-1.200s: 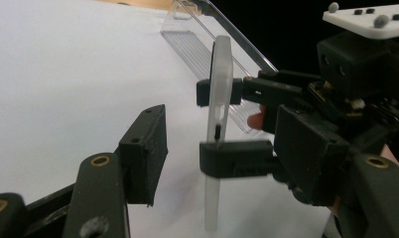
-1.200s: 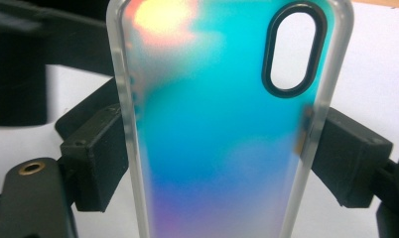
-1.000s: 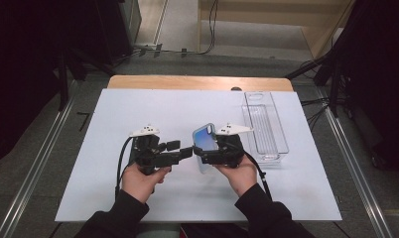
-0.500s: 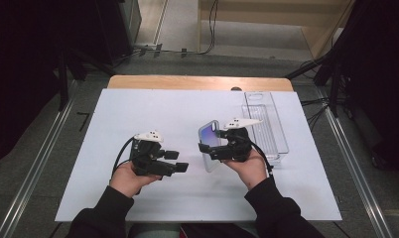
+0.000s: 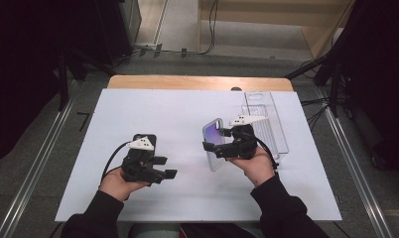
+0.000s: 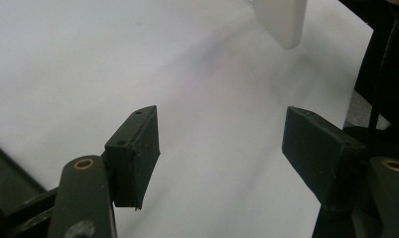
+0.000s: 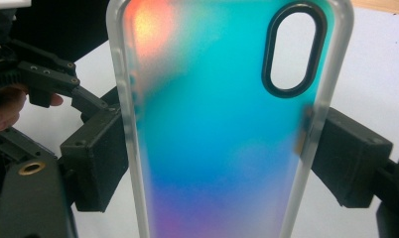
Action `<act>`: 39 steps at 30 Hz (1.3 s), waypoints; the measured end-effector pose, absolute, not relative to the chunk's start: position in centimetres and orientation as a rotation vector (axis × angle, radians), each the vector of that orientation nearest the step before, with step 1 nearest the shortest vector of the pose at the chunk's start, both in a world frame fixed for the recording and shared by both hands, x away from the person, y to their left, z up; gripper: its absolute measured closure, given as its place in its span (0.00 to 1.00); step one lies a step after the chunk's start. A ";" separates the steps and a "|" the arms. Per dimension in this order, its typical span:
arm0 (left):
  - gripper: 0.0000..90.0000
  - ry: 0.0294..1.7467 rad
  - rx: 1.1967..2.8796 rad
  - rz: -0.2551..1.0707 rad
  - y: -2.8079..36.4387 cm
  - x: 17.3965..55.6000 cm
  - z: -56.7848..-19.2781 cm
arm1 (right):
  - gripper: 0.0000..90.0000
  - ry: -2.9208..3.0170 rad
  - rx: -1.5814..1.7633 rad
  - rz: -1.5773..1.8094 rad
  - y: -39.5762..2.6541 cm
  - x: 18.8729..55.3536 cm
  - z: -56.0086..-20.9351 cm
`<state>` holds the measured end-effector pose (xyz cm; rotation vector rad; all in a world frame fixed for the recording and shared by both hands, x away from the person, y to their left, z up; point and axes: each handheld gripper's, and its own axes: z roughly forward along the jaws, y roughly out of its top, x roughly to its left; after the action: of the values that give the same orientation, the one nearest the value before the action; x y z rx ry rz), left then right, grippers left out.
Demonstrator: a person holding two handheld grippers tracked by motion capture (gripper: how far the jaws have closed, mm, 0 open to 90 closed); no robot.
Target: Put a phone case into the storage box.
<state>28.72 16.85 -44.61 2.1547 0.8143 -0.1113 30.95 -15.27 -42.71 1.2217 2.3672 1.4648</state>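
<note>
An iridescent blue-to-purple phone case (image 7: 222,134) with a frosted rim and an oval camera hole stands upright over the white mat. My right gripper (image 5: 216,148) is shut on it, one jaw on each long edge. From above, the case (image 5: 213,141) is right of centre. My left gripper (image 5: 168,174) hovers low at the front left, open and empty, jaws pointing toward the case. Between its spread jaws (image 6: 222,144) lies bare mat, and a corner of the case (image 6: 282,20) shows farther off. A dark phone-like slab (image 5: 138,140) lies just behind the left gripper.
A clear plastic tray (image 5: 279,134) stands on the mat's right side, close behind my right hand, holding something transparent at its far end (image 5: 257,97). The white mat (image 5: 153,109) covers a wooden table whose edge (image 5: 197,82) shows at the back.
The grippers have drawn apart. The left gripper let go of the case and pulled back to the left. The right gripper carried the case slightly right and stood it up.
</note>
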 end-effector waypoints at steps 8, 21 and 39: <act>0.34 0.879 2.136 -0.089 18.3 28.0 -45.1 | 0.17 2.349 1.225 1.453 -16.0 30.9 -42.1; 0.31 0.953 2.100 -0.078 19.7 27.8 -45.3 | 0.17 2.250 1.281 1.449 -17.8 31.8 -40.7; 0.31 1.030 2.058 -0.104 20.8 27.5 -45.2 | 0.16 2.062 1.367 1.384 -21.5 33.1 -38.9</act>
<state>27.55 20.81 -45.23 2.0576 1.0305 -0.1037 33.09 -21.48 -38.93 1.3668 2.0622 1.3839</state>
